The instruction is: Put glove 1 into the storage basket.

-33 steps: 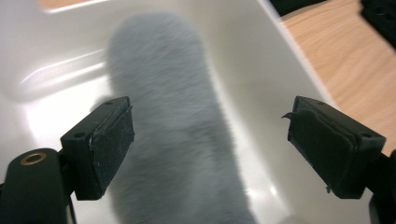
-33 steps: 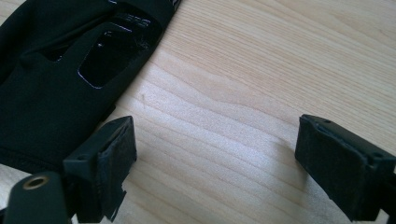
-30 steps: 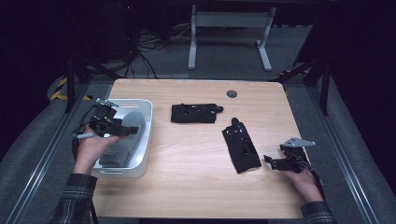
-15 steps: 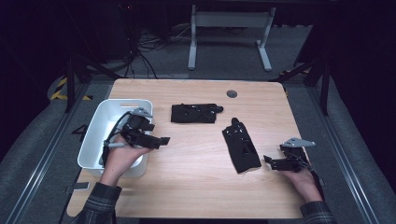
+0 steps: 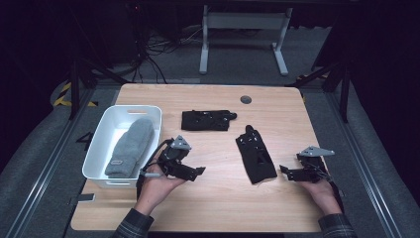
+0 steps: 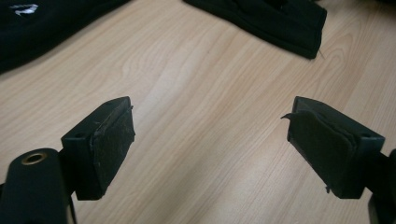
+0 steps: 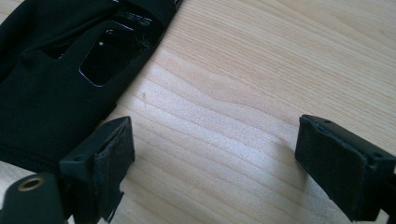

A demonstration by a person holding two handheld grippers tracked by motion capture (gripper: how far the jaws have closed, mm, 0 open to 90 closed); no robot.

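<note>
1. The near glove (image 5: 257,157) lies flat toward the tabletop's right edge, the far glove (image 5: 206,120) near its back edge; the grey mitten (image 5: 130,147) is in the white bin (image 5: 97,151) at the left edge.
2. Both black gloves look light, limp, thin and smooth, with glossy patches; a cuff hem should pinch best.
3. The mitten is thick, ribbed knit.
4. Left gripper (image 5: 194,172) and right gripper (image 5: 287,172): jaws apart, empty, over bare wood.
</note>
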